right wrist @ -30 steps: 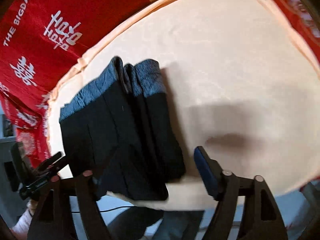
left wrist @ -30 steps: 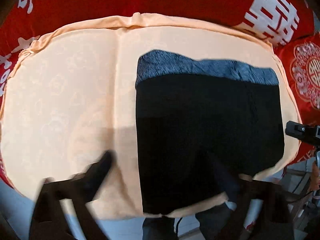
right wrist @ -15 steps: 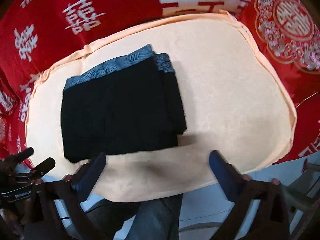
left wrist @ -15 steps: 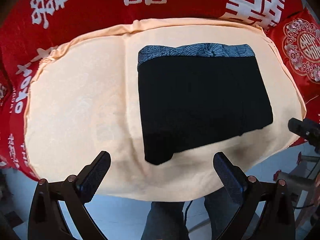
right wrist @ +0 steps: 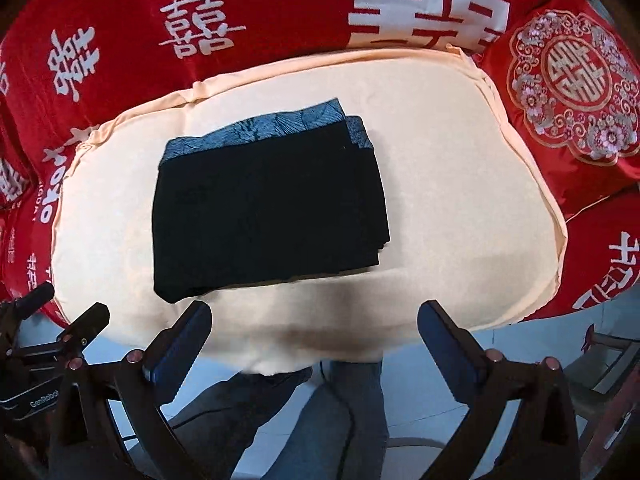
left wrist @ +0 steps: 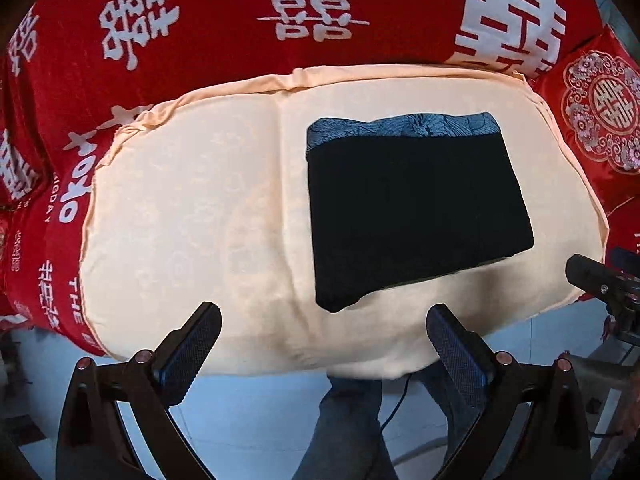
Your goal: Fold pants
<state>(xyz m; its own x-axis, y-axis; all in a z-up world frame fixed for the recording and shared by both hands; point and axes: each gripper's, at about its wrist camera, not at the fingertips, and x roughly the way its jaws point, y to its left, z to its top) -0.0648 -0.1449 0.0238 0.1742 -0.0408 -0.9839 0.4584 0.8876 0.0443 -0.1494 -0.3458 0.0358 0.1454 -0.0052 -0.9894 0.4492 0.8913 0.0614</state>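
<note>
Black pants (left wrist: 416, 212) with a blue-grey patterned waistband lie folded into a compact rectangle on a peach cloth (left wrist: 192, 216). In the right wrist view the same folded pants (right wrist: 268, 208) show stacked layers at their right edge. My left gripper (left wrist: 324, 324) hangs open high above the cloth's near edge, nothing between its fingers. Likewise my right gripper (right wrist: 316, 322) stands wide open and empty above the near edge, well clear of the pants. Each gripper shows at the side of the other's view.
Red bedding (left wrist: 240, 20) with white characters surrounds the peach cloth (right wrist: 460, 184). An embroidered red cushion (right wrist: 568, 92) lies at the right. Below the near edge are pale floor tiles, a person's legs (left wrist: 352, 424) in dark trousers and a cable.
Both grippers have risen and pulled back from the pants toward the near edge, so the whole cloth now shows. The right gripper's jaws opened wider. The pants lie still, folded.
</note>
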